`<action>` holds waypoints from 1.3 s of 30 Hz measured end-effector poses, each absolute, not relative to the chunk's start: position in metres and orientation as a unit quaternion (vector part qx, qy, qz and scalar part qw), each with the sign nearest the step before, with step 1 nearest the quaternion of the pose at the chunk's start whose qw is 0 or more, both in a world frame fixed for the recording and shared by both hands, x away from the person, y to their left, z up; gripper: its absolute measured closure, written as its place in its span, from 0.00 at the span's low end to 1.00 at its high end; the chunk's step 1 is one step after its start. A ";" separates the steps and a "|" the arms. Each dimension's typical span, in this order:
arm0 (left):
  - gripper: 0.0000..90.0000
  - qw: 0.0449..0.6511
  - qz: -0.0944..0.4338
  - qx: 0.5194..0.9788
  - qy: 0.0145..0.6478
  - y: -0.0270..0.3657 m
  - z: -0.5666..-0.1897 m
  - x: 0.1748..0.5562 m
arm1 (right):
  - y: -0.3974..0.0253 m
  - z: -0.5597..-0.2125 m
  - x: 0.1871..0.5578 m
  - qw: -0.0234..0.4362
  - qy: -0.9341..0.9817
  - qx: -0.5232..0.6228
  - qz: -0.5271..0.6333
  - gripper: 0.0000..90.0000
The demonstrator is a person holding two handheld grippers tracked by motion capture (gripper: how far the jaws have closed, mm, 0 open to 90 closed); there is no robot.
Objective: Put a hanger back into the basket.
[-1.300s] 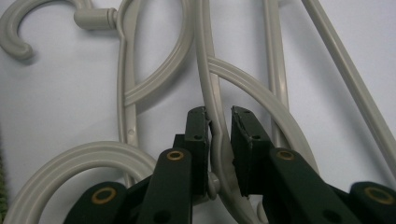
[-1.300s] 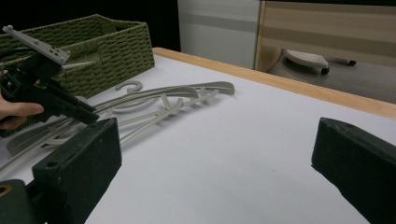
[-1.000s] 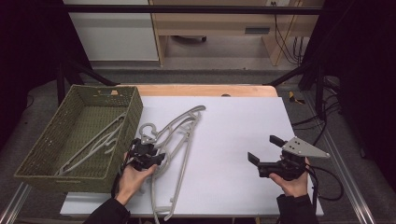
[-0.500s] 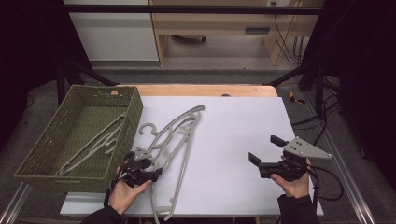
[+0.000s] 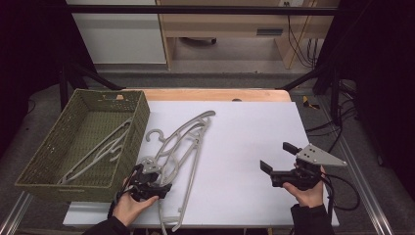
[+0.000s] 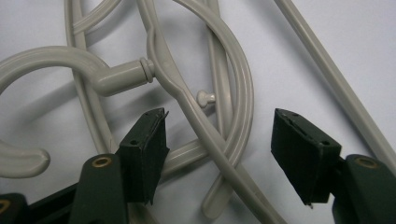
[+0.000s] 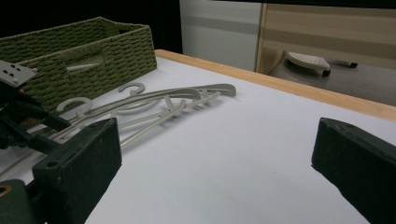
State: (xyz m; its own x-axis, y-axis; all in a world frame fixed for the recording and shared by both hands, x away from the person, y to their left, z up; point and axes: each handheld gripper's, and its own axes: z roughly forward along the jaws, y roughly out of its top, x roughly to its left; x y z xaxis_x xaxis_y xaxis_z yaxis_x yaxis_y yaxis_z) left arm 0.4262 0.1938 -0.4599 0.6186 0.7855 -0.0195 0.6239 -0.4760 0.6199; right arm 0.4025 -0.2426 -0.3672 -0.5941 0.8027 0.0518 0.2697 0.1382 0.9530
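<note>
Several grey plastic hangers (image 5: pixel 183 142) lie tangled on the white table top (image 5: pixel 244 132), hooks toward the basket. My left gripper (image 5: pixel 147 180) hovers over their near end; in the left gripper view it (image 6: pixel 219 135) is open, its jaws straddling two crossed hanger arms (image 6: pixel 205 128) beside a hook (image 6: pixel 56 60), gripping nothing. One more grey hanger (image 5: pixel 98 152) rests inside the green woven basket (image 5: pixel 46 161) at the left. My right gripper (image 5: pixel 276 156) is held open above the table's right front, empty, aimed at the hangers (image 7: pixel 177 100).
The basket (image 7: pixel 93 51) takes up the table's left side. A wooden strip (image 5: pixel 215 94) runs along the far edge. Cables (image 5: pixel 337 191) trail off the right side. Bare white surface lies between the two grippers.
My left gripper has drawn back toward the near edge along the hangers. The hangers and the right gripper have stayed put.
</note>
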 end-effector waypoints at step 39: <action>0.84 0.367 0.129 0.824 0.411 0.202 -0.432 0.426 | -0.242 -0.368 0.403 0.246 0.714 0.376 0.537 0.02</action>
